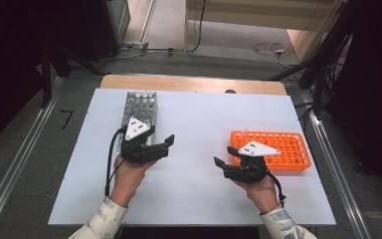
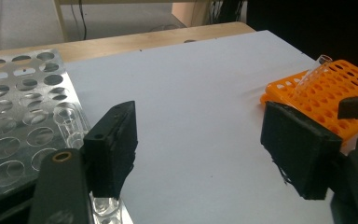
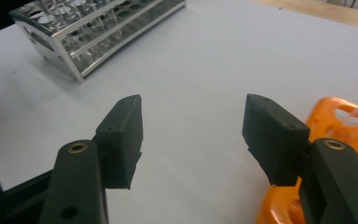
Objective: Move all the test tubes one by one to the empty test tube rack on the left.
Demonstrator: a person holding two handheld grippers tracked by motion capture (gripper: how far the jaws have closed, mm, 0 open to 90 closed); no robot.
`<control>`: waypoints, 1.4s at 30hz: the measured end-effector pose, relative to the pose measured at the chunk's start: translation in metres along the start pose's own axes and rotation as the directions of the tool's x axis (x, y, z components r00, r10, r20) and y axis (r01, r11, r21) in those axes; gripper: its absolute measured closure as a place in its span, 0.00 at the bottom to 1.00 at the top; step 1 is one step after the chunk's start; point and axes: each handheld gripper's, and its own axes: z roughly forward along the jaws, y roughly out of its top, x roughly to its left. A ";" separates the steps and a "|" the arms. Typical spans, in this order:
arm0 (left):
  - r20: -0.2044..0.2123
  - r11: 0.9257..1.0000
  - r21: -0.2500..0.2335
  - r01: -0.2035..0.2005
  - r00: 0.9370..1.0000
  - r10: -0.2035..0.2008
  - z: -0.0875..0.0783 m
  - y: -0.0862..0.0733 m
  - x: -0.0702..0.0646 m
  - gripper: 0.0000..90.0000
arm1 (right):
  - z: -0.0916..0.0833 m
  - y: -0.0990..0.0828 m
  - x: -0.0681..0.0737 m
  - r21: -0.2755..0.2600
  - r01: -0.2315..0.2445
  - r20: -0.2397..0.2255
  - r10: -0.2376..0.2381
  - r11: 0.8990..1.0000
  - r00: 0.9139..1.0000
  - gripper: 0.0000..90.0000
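Far left of the high view: silver metal rack standing on the white table top, long side running up the frame. Just below and right of it, left gripper, jaws spread wide with nothing between them, pointing toward frame right. Same story in the left gripper view: pads apart over bare table, with one clear tube sitting upright in a near hole of the metal rack, just beside the left-hand pad but not pinched. Moving right across the middle, just empty white surface. Then the right gripper, also gaping and empty, aimed toward frame left, so basically nose to nose with the other one but well apart. Confirmed in the right gripper view: open pads, only table between them. Further right, orange rack lying flat, long axis across the frame, tucked right beside that hand. Worth noting: a leaning tube poking out of the orange rack near its left end, tilted up and to the right in the left gripper view rather than standing straight. Probably the next pick, and if so, much nearer the right hand, though off to the side of those jaws, not in front. Would need a swing round toward frame right, with the pads lined up across that slanted axis.
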 end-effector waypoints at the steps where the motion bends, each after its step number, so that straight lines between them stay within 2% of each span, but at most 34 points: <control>1: 0.009 1.000 0.000 0.006 1.000 -0.006 0.000 -0.001 -0.001 0.29 | -0.002 -0.001 -0.003 -0.001 -0.005 0.007 0.005 1.000 1.000 0.41; 10: 0.016 1.000 0.016 0.007 1.000 -0.008 0.003 -0.010 -0.004 0.28 | -0.013 -0.008 -0.027 -0.015 -0.038 0.092 0.039 0.999 0.995 0.41; 19: 0.022 1.000 0.025 0.005 1.000 -0.006 0.005 -0.013 -0.007 0.28 | -0.013 -0.012 -0.044 -0.022 -0.066 0.155 0.069 0.998 0.986 0.41; 30: 0.022 0.999 0.038 -0.011 1.000 0.010 0.007 -0.013 -0.012 0.24 | 0.004 -0.014 -0.059 -0.020 -0.093 0.223 0.095 0.995 0.970 0.44; 36: 0.017 0.999 0.043 -0.017 1.000 0.016 0.009 -0.014 -0.013 0.20 | 0.018 -0.012 -0.063 -0.015 -0.114 0.232 0.115 0.993 0.966 0.47; 42: 0.022 0.999 0.043 -0.017 1.000 0.016 0.010 -0.014 -0.013 0.21 | 0.027 -0.011 -0.067 -0.008 -0.125 0.238 0.123 0.992 0.963 0.56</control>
